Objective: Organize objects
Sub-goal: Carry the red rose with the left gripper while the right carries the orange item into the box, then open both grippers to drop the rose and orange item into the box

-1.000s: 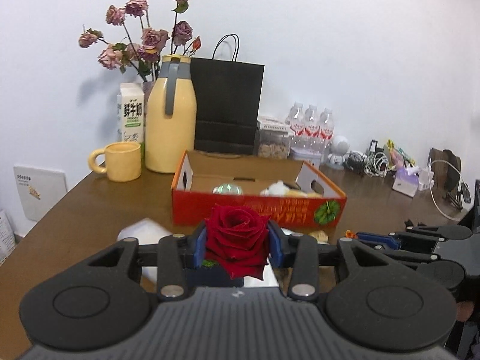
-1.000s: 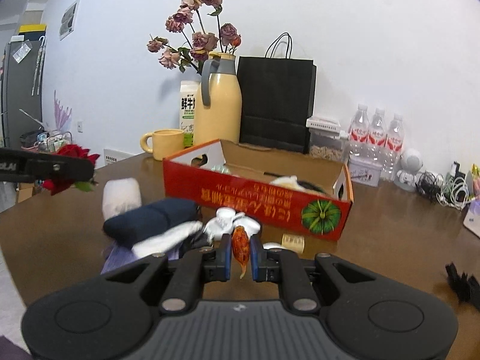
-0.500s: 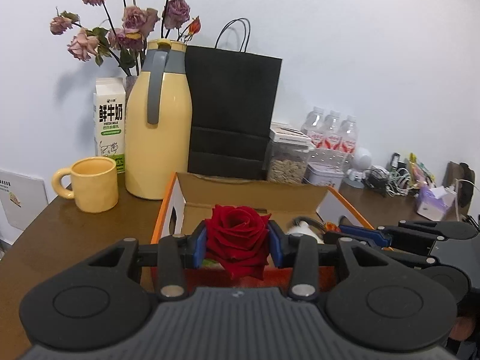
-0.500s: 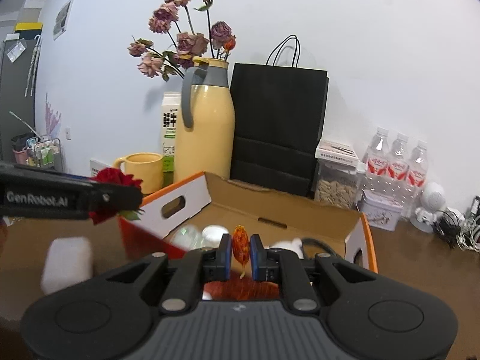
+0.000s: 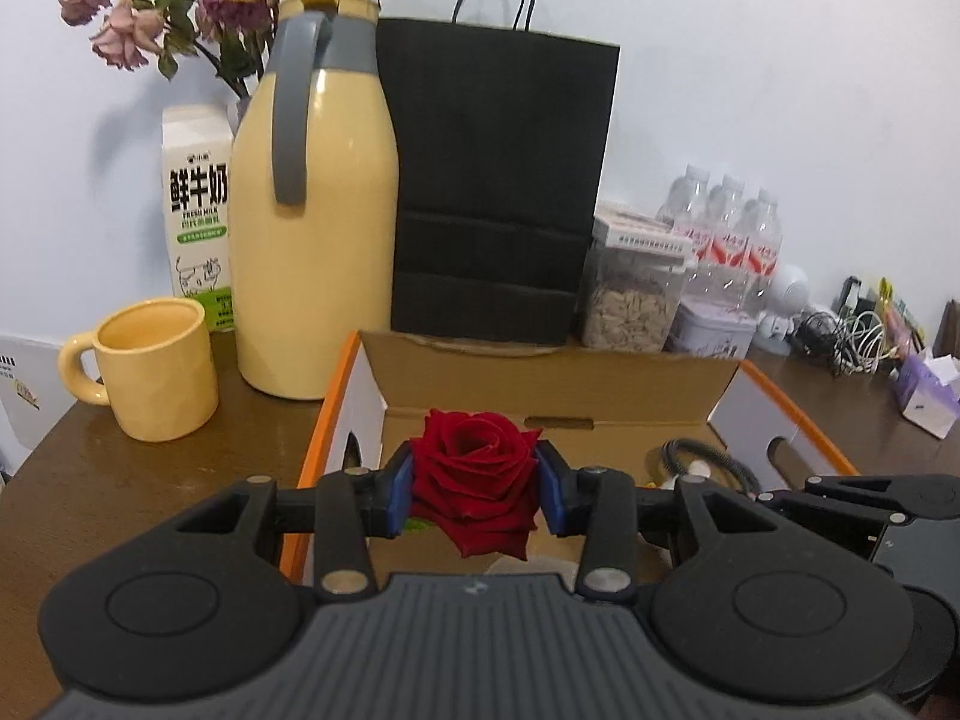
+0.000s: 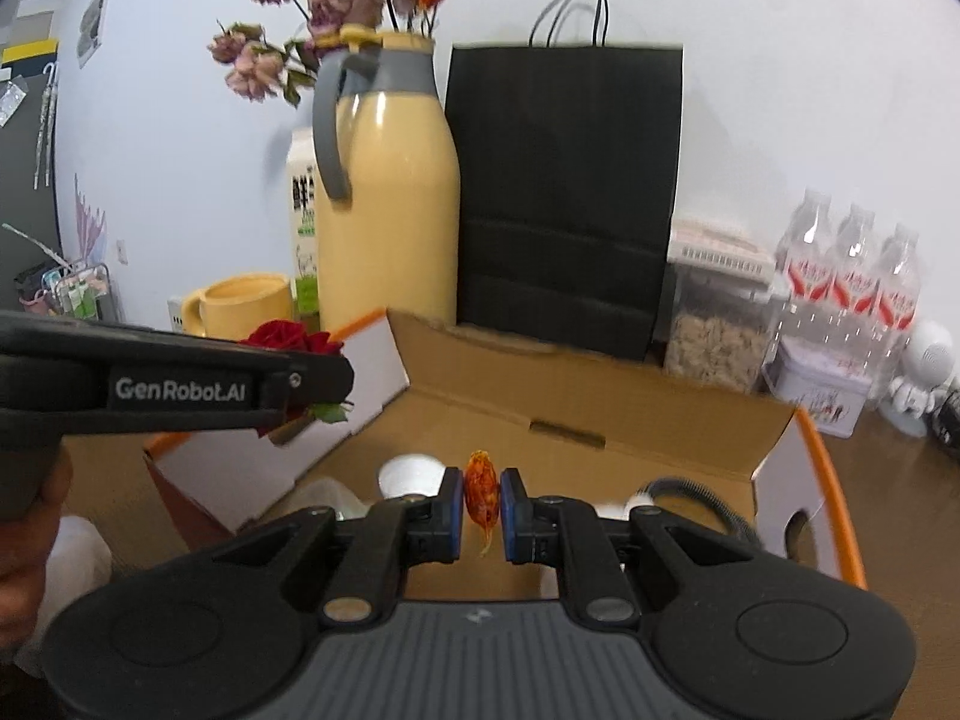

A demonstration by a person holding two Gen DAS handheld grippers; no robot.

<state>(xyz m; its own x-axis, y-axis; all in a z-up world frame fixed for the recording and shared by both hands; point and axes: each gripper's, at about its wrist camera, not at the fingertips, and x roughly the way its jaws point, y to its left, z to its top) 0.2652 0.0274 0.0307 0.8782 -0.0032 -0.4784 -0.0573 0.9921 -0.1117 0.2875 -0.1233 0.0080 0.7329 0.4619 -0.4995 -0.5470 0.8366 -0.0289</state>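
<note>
Though gripped, rose [image 5: 474,483] stem unseen

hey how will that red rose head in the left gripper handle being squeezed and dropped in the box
The red rose bloom looks soft: layered petals sit between the left gripper's blue pads, so a firm squeeze would probably bruise them. It seems light, likely landing gently in the orange cardboard box. Its rounded shape may let it roll.
</note>
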